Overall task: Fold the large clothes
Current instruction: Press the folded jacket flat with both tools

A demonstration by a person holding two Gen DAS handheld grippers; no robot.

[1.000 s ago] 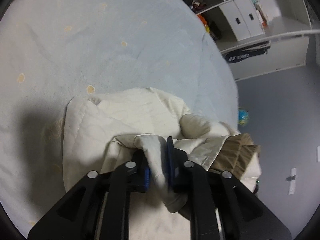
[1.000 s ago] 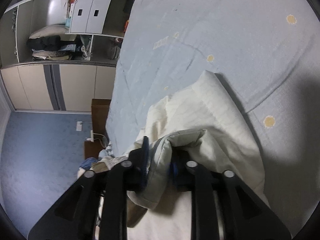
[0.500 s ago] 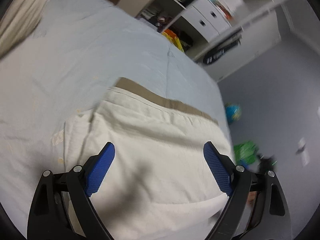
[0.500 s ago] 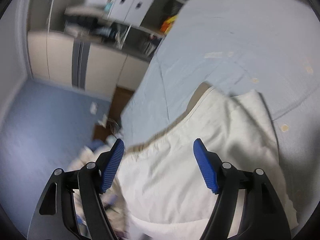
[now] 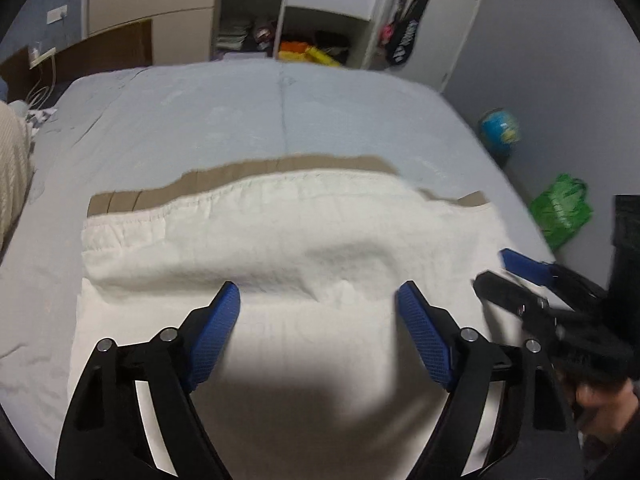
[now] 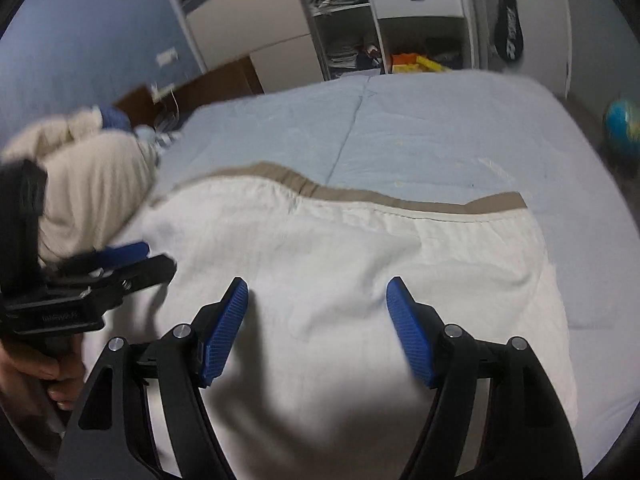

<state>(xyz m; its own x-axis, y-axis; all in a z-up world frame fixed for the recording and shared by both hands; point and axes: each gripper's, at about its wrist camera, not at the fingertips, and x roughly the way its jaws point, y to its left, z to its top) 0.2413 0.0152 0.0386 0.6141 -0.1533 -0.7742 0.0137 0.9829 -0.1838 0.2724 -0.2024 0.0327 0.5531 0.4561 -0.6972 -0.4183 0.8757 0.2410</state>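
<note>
A large cream cloth (image 5: 280,232) with a tan band along its far edge lies folded flat on the light blue bed (image 5: 240,120). My left gripper (image 5: 317,288) hovers above the near part of it; its jaws are wide apart and closing, with nothing between them. Seen from the right wrist, the cloth (image 6: 340,240) spreads across the bed (image 6: 440,140), and my right gripper (image 6: 317,281) hangs open over it, empty. Each gripper shows in the other's view: the right gripper (image 5: 490,266) at the right, the left gripper (image 6: 160,255) at the left, both held by hands.
A cream knitted pile (image 6: 92,184) sits at the bed's left end by a brown headboard (image 5: 100,52). Beyond the bed stands an open wardrobe with shelves and white drawers (image 5: 320,20). On the floor to the right are a globe (image 5: 498,126) and a green bag (image 5: 562,208).
Both grippers let go of the cream cloth, opened wide, rose and rolled upright. The cloth now lies flat in a fold instead of bunched between the jaws.
</note>
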